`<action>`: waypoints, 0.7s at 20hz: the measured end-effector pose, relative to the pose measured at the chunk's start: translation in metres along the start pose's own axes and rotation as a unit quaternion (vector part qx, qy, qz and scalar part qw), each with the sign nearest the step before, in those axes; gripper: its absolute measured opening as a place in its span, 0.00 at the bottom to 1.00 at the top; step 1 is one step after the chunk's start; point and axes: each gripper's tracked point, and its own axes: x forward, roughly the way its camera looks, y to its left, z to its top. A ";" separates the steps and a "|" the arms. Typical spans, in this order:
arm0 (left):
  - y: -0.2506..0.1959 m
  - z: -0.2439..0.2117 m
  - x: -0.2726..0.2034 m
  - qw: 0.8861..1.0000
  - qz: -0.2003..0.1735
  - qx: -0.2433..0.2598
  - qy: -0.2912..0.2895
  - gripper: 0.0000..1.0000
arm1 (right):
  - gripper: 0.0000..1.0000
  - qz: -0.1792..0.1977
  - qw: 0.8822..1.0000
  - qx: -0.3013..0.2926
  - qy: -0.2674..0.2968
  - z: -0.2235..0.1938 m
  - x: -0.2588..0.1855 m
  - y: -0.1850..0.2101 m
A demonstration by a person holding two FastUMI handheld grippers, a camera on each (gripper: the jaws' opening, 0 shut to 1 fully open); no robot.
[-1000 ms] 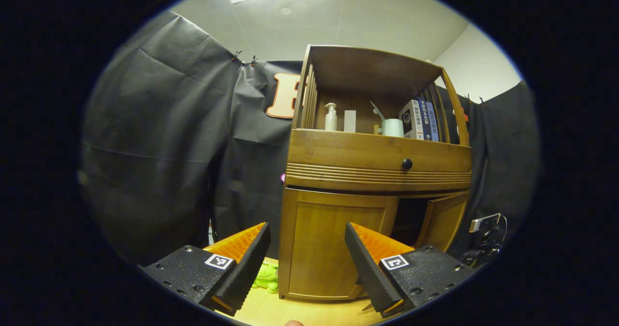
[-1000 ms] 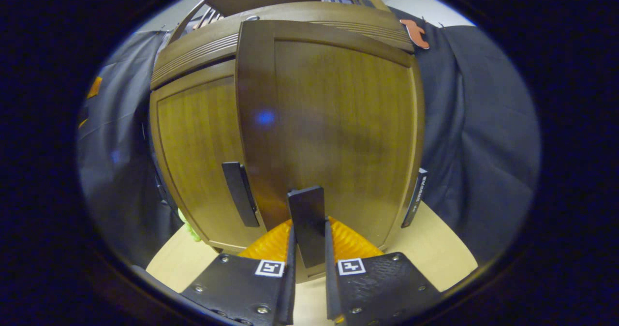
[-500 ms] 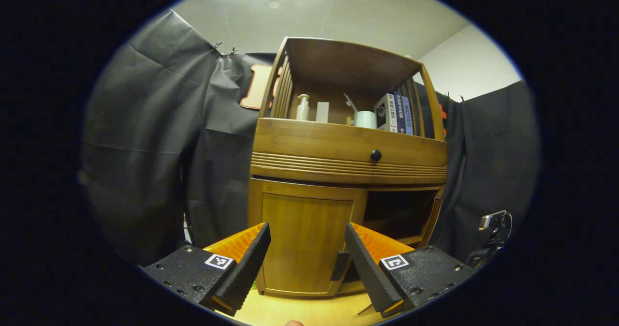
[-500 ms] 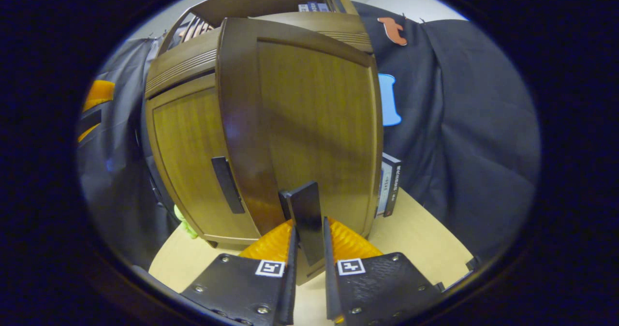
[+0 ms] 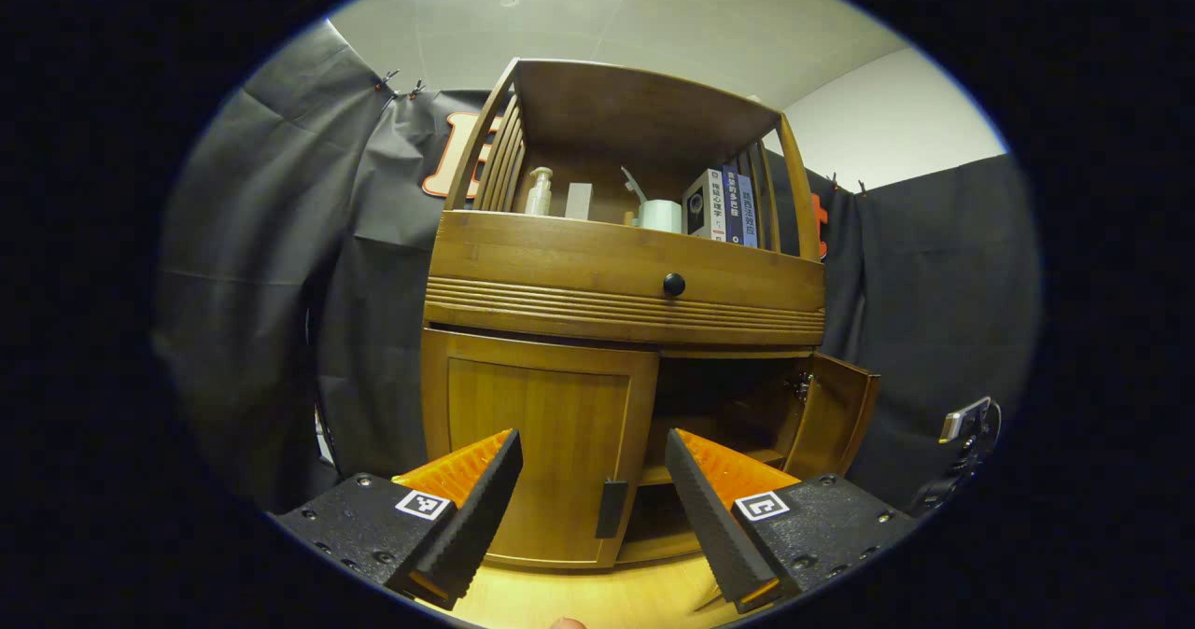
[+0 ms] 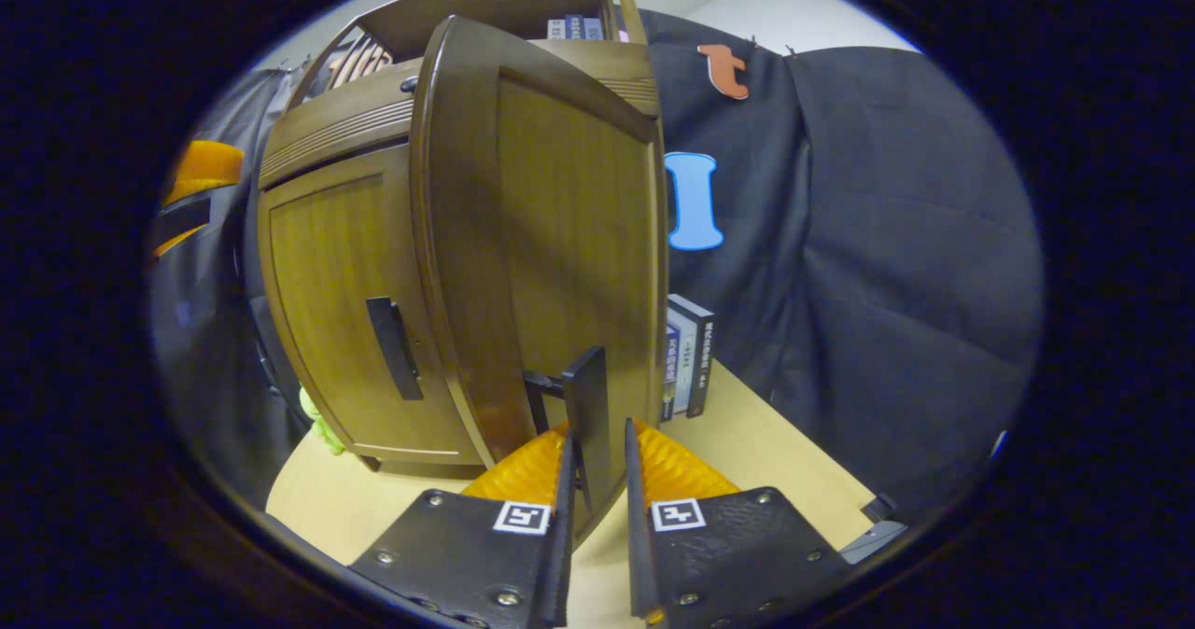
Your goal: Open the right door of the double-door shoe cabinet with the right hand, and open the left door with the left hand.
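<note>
**Two doors, one swung out**

Two grippers face the shoe cabinet (image 5: 616, 293), which stands on a pale wooden tabletop (image 6: 775, 461) ringed by black cloth under a white ceiling. In the left gripper view, the left gripper (image 5: 590, 480) hangs wide apart and empty before the closed left door (image 5: 537, 452) and its handle (image 5: 611, 508). Rightward, the right door (image 6: 560, 237) stands open; the right gripper (image 6: 595, 480) is clamped on its handle (image 6: 590, 405). Books (image 6: 689, 354) stand beside the cabinet.

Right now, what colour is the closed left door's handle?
Black, a flat vertical bar handle on the brown wooden left door; clearest in the right gripper view.
</note>
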 end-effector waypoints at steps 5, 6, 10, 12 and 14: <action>-0.020 -0.007 0.007 1.000 -0.022 -0.017 0.008 0.91 | 0.25 -0.022 0.999 -0.018 -0.019 0.014 -0.011 -0.021; -0.024 -0.008 0.008 0.999 -0.026 -0.018 0.009 0.95 | 0.25 -0.022 0.999 -0.022 -0.024 0.018 -0.014 -0.027; -0.037 -0.010 0.013 0.999 -0.039 -0.016 0.008 0.95 | 0.21 -0.051 0.997 -0.040 -0.038 0.024 -0.024 -0.055; -0.042 -0.014 0.017 0.999 -0.042 -0.012 0.011 0.95 | 0.18 -0.056 0.997 -0.041 -0.036 0.021 -0.029 -0.069; -0.047 -0.020 0.020 0.999 -0.044 -0.013 0.016 0.95 | 0.18 -0.060 0.997 -0.034 -0.035 0.019 -0.033 -0.081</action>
